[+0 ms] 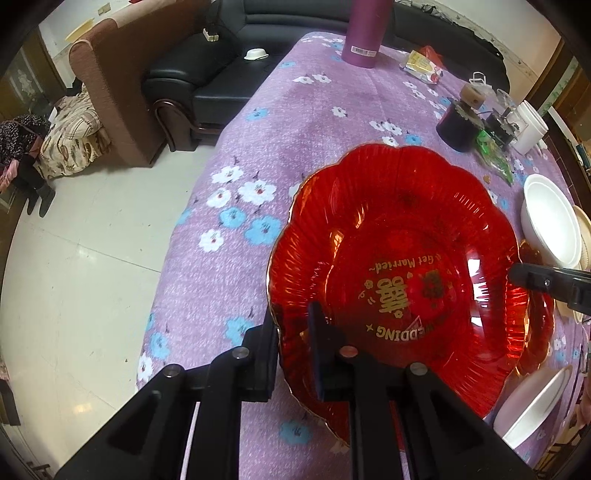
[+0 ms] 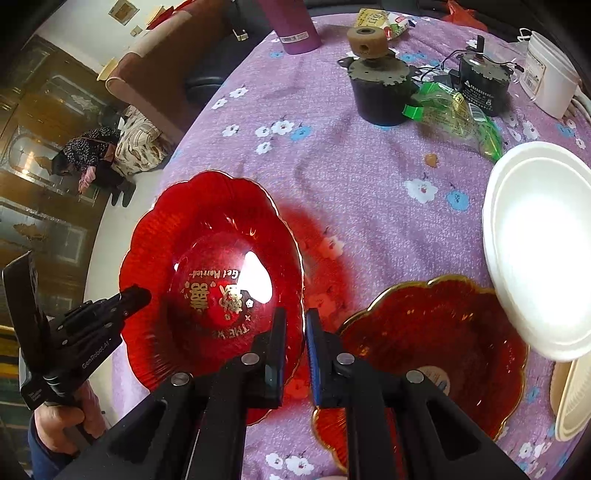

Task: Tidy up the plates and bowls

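Red and see-through, the big plate (image 1: 399, 273) fills the near right part of the left wrist view. The left gripper (image 1: 293, 332) pinches its near left rim, one finger under the edge and one on top. The plate hangs out past the left edge of the purple flowered cloth (image 1: 295, 122), with open cloth far behind it. The gold words on it read upside down, so their tops point toward the near side. The right gripper's tip (image 1: 532, 278) reaches in over the plate's right rim. White bowls (image 1: 550, 221) sit just right of it, and another white bowl (image 1: 532, 410) sits near right. Far off stand a purple bottle (image 1: 364, 33) and a black sofa (image 1: 207, 74). Pale floor tiles (image 1: 81, 277) lie to the left.

In the right wrist view, the right gripper (image 2: 295, 332) is nearly shut around the right rim of the same red plate (image 2: 214, 280); I cannot tell if it really grips. The left gripper (image 2: 122, 299) holds the plate's left side. A second red plate (image 2: 436, 350) lies flat just to the right, partly under the stacked white bowls (image 2: 539, 251). Bare cloth (image 2: 369, 192) stretches far behind. Two dark motors (image 2: 384, 85) stand at the far side.
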